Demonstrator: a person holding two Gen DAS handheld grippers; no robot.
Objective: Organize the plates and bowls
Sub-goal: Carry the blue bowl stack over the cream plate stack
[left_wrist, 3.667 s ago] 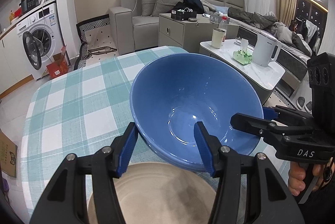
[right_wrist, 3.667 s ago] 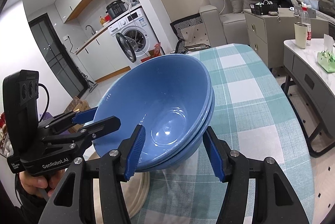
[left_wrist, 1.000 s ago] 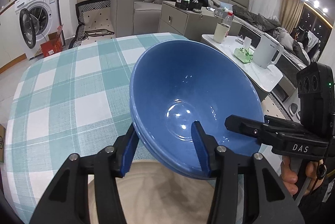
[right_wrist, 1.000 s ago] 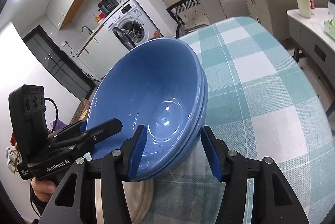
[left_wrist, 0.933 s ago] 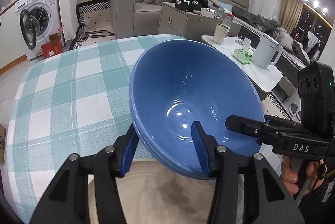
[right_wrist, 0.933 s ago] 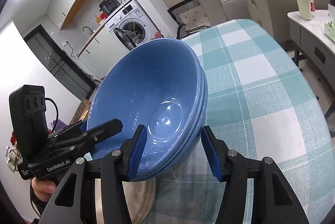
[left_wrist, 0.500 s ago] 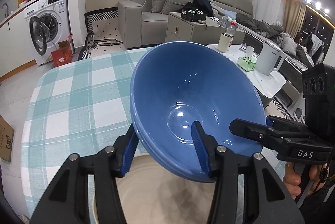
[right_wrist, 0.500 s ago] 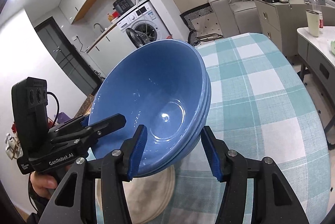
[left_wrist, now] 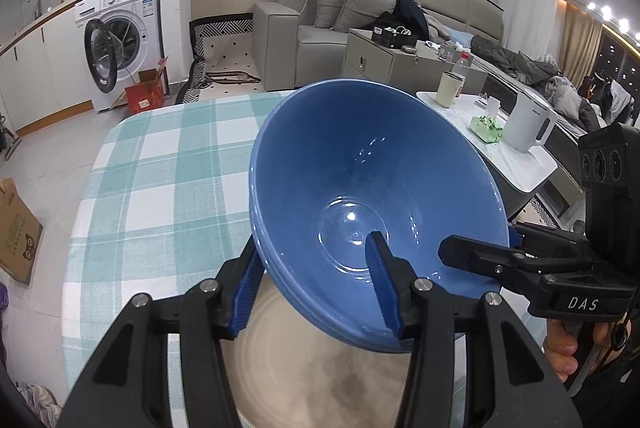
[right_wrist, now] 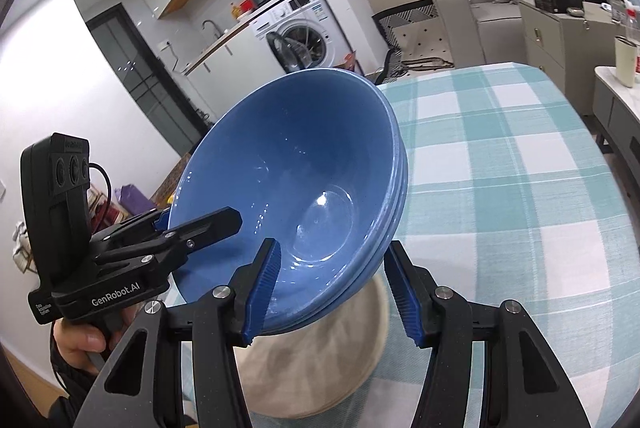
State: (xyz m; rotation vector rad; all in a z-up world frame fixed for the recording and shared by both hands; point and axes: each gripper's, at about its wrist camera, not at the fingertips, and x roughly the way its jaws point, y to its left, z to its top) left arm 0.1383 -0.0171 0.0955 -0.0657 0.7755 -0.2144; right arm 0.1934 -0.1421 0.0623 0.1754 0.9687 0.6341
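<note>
A stack of nested blue bowls [left_wrist: 360,188] is held in the air between both grippers, above a beige plate [left_wrist: 320,368] on the checked tablecloth. My left gripper [left_wrist: 316,292] is shut on the stack's near rim, one finger inside and one outside. My right gripper [right_wrist: 336,288] is shut on the opposite rim in the same way. The stack [right_wrist: 288,180] tilts in the right wrist view, with the beige plate [right_wrist: 320,360] under it. Each gripper shows in the other's view, the right one [left_wrist: 512,260] and the left one [right_wrist: 160,232].
The teal and white checked table [left_wrist: 160,168] stretches ahead. Beyond it stand a washing machine [left_wrist: 116,36], a grey sofa [left_wrist: 332,20] and a low white table [left_wrist: 500,148] with a kettle and cup. A cardboard box [left_wrist: 16,228] lies on the floor at left.
Both grippers have lifted the bowl stack higher above the beige plate. More of the table and plate shows beneath. The grip on both rims is unchanged.
</note>
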